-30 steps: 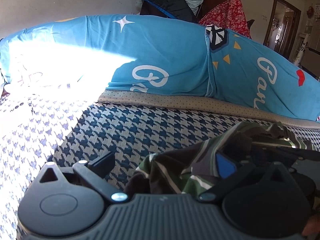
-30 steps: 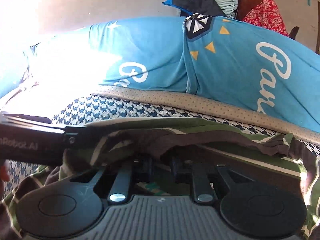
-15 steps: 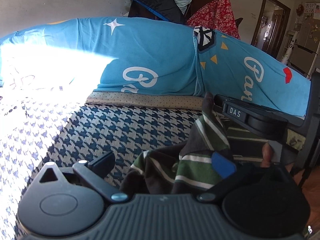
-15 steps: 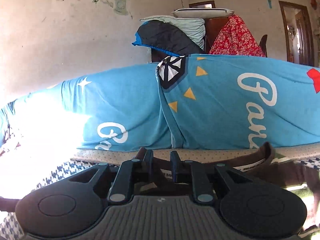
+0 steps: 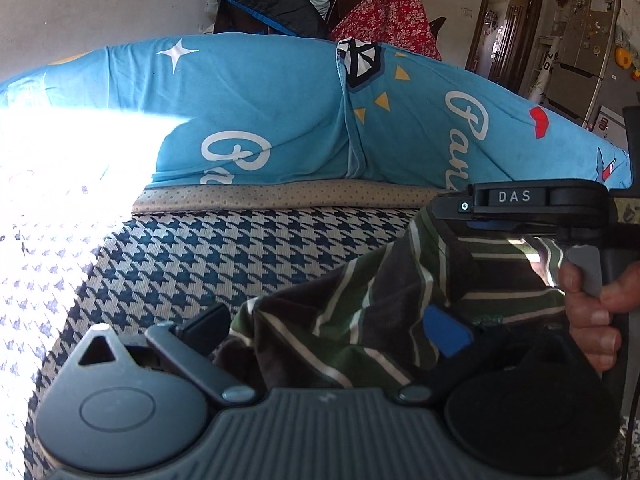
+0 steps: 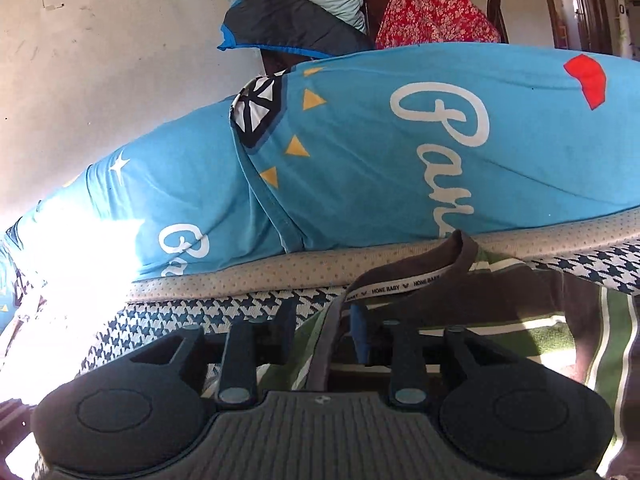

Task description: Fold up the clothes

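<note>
The striped garment point(image 5: 380, 312) lies bunched on the houndstooth cover point(image 5: 248, 256), at 5 o'clock in the left wrist view. Its far end is hidden behind the right gripper point(image 6: 324, 330), whose jaws are opening with the collar point(image 6: 404, 280) between them. The left gripper point(image 5: 320, 328) stands wide, cloth heaped between its fingers. Blue cushions point(image 5: 280, 120) block the view at 12 o'clock. Sun glare washes out 9 o'clock.

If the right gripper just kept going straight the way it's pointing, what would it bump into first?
Probably the striped shirt: its brown collar lies between the opening jaws of the right gripper. Beyond it come the houndstooth mat and the blue cushion, though depth is hard to judge.
</note>
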